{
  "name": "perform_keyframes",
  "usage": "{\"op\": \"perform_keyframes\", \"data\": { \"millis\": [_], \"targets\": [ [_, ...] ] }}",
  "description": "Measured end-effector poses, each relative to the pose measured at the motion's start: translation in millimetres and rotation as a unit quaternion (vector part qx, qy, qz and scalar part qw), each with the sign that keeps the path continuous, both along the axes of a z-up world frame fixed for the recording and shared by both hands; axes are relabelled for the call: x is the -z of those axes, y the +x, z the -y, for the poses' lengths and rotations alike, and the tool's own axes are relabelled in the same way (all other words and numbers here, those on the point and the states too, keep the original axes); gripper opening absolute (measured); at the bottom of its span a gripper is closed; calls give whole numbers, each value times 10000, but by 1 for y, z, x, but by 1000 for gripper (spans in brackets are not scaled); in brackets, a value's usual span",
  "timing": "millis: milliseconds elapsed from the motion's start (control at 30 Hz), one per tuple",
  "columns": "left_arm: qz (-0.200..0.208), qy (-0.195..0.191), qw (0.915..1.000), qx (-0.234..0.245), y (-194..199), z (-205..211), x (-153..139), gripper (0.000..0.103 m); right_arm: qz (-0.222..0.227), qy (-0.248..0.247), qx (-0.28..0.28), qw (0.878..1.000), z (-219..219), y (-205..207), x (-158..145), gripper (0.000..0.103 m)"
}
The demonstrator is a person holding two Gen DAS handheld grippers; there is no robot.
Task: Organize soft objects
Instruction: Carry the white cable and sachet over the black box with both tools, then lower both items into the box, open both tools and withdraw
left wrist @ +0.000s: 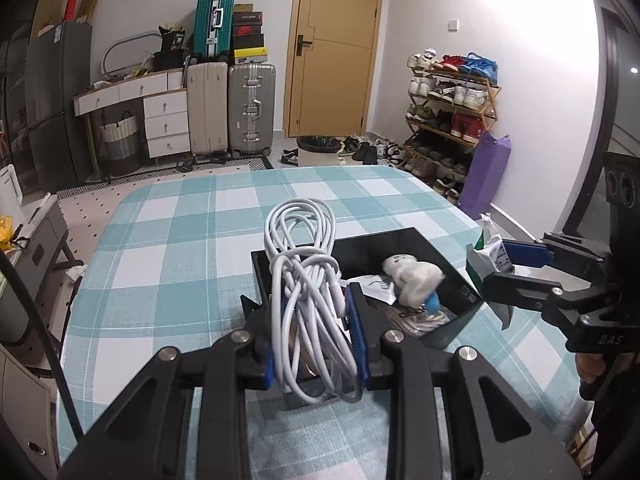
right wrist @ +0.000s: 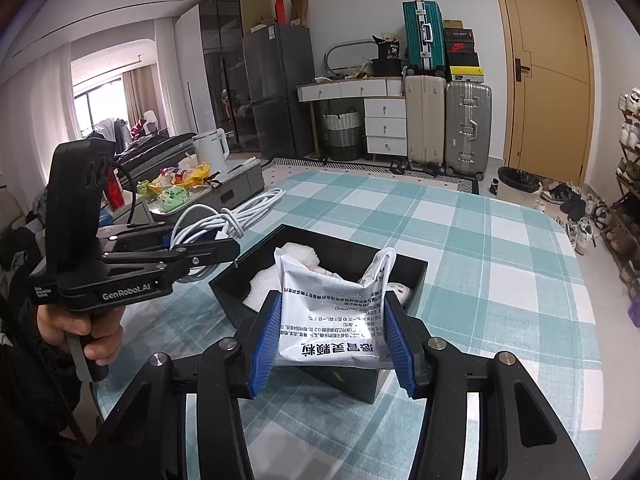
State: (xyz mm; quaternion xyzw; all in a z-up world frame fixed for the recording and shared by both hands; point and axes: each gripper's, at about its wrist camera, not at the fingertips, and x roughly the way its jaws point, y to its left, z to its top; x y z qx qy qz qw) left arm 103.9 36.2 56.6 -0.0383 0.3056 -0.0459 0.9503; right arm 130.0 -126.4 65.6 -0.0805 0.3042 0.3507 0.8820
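1. My left gripper (left wrist: 316, 344) is pinching a bundle of coiled white cable (left wrist: 306, 280) between its blue ribbed pads (left wrist: 357, 334). The bundle hangs above the near left corner of the open black rectangular box (left wrist: 452, 258) on the teal-and-white checked tablecloth (left wrist: 180, 248). Loose loops droop below the pads; I judge they could snag the box wall on lowering, or spill over the left side on release.
2. My right gripper (right wrist: 332, 332) is clamped on a white printed foil sachet (right wrist: 332, 308), which bows between the pads above the near edge of the box. The smooth, buckled packet may slip or spring out if the squeeze eases early.
3. The box already holds a white plush toy with a blue part (left wrist: 416, 280) and white printed paper or packaging (left wrist: 376, 290). Space is limited, so added items may ride up over the rim.
4. Both grippers converge on one box; a collision is possible if they descend together.
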Motion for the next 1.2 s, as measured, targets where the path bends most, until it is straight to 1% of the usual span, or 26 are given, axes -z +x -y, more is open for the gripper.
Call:
{"op": "perform_keyframes", "data": {
  "millis": [200, 533, 767, 1200],
  "targets": [
    [-42, 93, 9999, -38, 12, 1, 8, 27, -46, -3, -2, 10000, -5, 11, 2, 50],
    [-127, 437, 9989, -64, 26, 5, 21, 27, -81, -104, -33, 9999, -13, 25, 7, 50],
    [-309, 325, 9989, 100, 34, 6, 29, 27, -114, -197, -66, 9997, -20, 33, 12, 50],
    [-359, 261, 9987, 233, 37, 10, 31, 27, -118, -491, -180, 9986, -44, 47, 24, 50]
  ]
}}
